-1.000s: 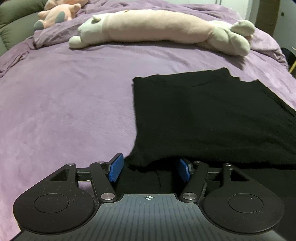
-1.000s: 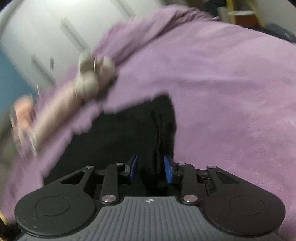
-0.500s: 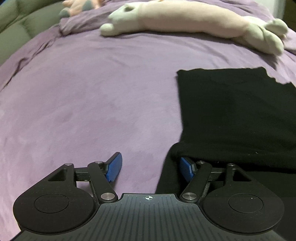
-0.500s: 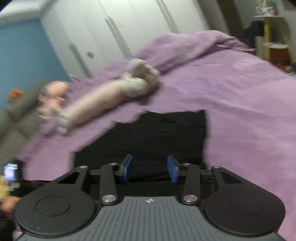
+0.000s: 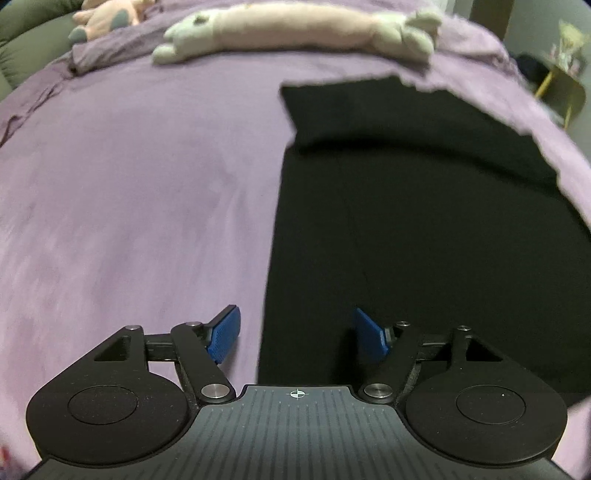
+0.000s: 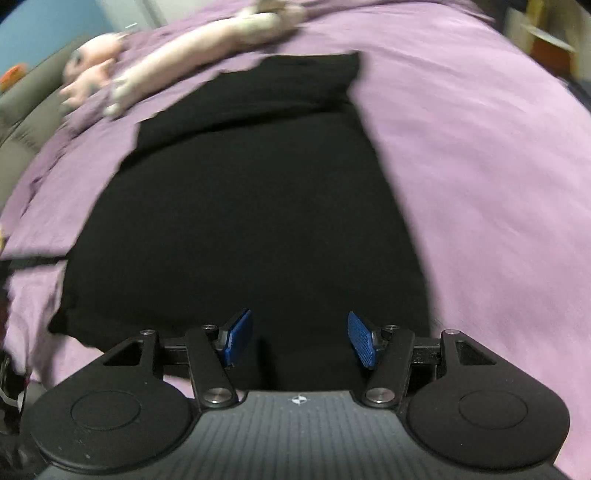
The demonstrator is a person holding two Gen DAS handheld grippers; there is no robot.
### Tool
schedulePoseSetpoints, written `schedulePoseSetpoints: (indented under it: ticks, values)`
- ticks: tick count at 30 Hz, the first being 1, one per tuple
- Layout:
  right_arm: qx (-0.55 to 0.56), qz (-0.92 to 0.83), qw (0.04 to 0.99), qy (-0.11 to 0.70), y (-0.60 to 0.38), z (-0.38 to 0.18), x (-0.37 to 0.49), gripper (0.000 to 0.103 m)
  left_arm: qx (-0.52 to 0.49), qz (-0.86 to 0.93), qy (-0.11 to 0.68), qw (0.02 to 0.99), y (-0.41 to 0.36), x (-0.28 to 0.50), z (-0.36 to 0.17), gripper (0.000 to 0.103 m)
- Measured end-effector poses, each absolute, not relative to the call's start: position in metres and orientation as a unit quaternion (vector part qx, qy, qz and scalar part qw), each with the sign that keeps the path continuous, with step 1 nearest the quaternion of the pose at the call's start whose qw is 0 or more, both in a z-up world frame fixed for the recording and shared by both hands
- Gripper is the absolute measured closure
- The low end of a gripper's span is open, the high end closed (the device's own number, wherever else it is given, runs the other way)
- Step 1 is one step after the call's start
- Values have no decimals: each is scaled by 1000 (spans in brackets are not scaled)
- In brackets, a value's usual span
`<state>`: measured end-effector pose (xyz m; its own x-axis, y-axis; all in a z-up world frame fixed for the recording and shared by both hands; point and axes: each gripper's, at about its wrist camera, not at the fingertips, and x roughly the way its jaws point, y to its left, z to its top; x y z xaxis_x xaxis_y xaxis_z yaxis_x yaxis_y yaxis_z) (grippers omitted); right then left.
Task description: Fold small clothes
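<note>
A black garment (image 5: 424,221) lies flat on the purple bedspread (image 5: 129,184), with a folded layer across its far end. In the left wrist view my left gripper (image 5: 295,338) hovers over the garment's left edge, its blue pads (image 5: 225,338) wide apart and nothing between them. In the right wrist view the same black garment (image 6: 251,206) fills the middle. My right gripper (image 6: 299,339) hangs over its near part with its jaws opening and nothing pinched between the blue pads (image 6: 364,345).
A long cream and pink plush toy (image 5: 295,31) lies across the far end of the bed, a pink plush (image 5: 107,16) beside it at the left. Green cushioning (image 5: 22,48) borders the far left. A shelf (image 5: 561,88) stands past the bed's right edge.
Both grippers pulled back toward the near end, so more of the garment shows. The right jaws widened and let go of the black fabric. The left gripper shifted along the garment's left edge.
</note>
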<state>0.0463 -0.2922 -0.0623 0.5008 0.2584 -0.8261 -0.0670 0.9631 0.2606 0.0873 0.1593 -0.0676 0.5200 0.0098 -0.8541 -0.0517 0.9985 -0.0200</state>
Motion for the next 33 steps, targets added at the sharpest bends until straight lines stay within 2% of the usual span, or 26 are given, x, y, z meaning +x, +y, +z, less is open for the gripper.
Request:
schedulePoseSetpoints:
  ticks: [4, 9, 16, 18, 20, 22, 24, 25, 27, 30, 33]
  values:
    - [142, 51, 871, 467, -324, -61, 22, 46, -67, 29, 506, 860, 173, 53, -76, 28]
    - [168, 42, 875, 451, -330, -59, 17, 44, -125, 25, 509, 851, 185, 46, -78, 33]
    - [162, 30, 876, 454, -335, -69, 8, 44, -139, 34, 528, 837, 184, 46, -84, 44]
    - [161, 31, 873, 459, -336, -75, 9, 44, -138, 39, 538, 831, 182, 48, -88, 50]
    - [162, 31, 871, 463, -334, -78, 8, 44, -132, 41, 538, 831, 179, 45, -89, 51]
    - [160, 38, 872, 462, -333, -78, 8, 48, -130, 37, 539, 831, 179, 45, -88, 56]
    - [157, 44, 870, 464, -331, -78, 10, 68, -131, 35, 540, 830, 179, 46, -88, 66]
    - [157, 45, 869, 467, -332, -78, 9, 72, -134, 33, 541, 830, 180, 46, -88, 69]
    - [164, 52, 866, 469, -333, -79, 11, 83, -141, 28, 541, 829, 182, 46, -88, 83]
    - [195, 69, 857, 471, -339, -81, 10, 90, -149, 11, 538, 830, 184, 46, -85, 92]
    - [241, 82, 847, 467, -346, -82, 12, 92, -157, -5, 530, 833, 186, 46, -82, 94]
